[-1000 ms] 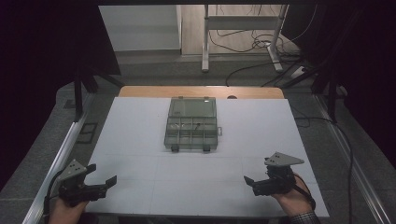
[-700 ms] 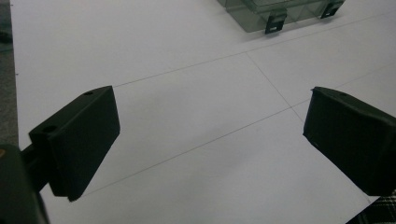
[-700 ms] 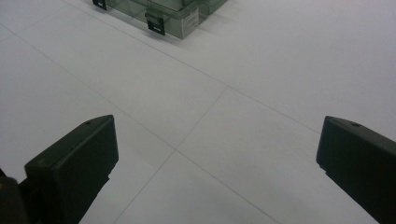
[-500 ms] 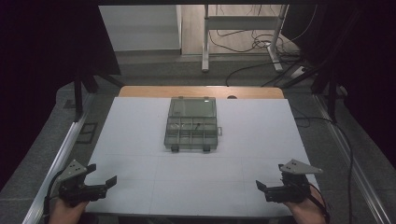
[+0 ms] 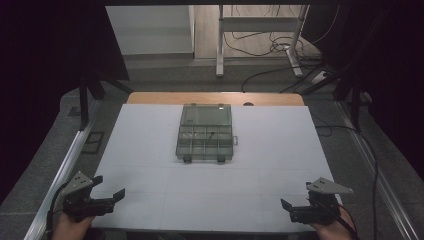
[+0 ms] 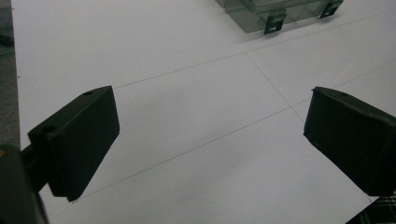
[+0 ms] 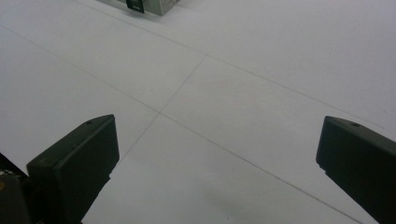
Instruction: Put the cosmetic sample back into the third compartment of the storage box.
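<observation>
A clear grey compartment box (image 5: 206,134) lies flat at the middle of the white table sheet (image 5: 150,150), its lid open toward the far side. My left gripper (image 5: 109,186) rests at the near left corner, open and holding nothing. In the left gripper view its wide-apart jaws (image 6: 210,116) frame bare sheet, and the box's front latches (image 6: 275,21) show at the top. My right gripper (image 5: 289,210) sits at the near right corner, also open and empty. The right gripper view (image 7: 217,140) looks over bare sheet, with a corner of the box (image 7: 154,5) at the top edge.
Thin pencil lines divide the sheet into squares. A wooden tabletop strip (image 5: 215,98) shows beyond the sheet's far edge. Metal rails (image 5: 65,165) run along both sides. Table legs and cables (image 5: 280,45) lie on the floor behind.
My right gripper has moved to the right and back toward the near edge of the table. The left gripper has hardly shifted. The box has stayed still.
</observation>
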Action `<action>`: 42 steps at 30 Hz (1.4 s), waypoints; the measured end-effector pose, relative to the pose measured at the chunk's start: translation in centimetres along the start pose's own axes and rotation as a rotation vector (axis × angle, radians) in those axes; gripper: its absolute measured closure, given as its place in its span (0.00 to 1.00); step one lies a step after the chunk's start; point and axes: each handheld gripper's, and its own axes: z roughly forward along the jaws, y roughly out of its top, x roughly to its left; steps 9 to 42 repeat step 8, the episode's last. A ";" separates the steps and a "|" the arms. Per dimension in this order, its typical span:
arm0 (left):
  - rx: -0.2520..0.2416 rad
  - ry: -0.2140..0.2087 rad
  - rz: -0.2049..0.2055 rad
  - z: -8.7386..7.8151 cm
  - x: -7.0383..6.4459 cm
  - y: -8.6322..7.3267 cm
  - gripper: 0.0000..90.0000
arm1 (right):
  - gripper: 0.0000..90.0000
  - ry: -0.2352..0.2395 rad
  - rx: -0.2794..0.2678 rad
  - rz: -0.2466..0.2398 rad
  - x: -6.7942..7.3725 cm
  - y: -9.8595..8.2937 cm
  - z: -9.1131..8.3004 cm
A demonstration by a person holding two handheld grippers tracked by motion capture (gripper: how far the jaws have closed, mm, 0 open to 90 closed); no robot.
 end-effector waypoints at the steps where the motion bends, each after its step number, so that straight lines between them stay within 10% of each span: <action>1: 0.000 0.000 -0.001 0.0 0.0 0.0 0.04 | 0.00 0.000 0.000 0.000 0.0 0.0 0.0; 42: 0.001 0.002 -0.003 0.1 0.0 0.1 0.04 | 0.00 -0.001 0.000 0.005 -0.1 -0.1 0.0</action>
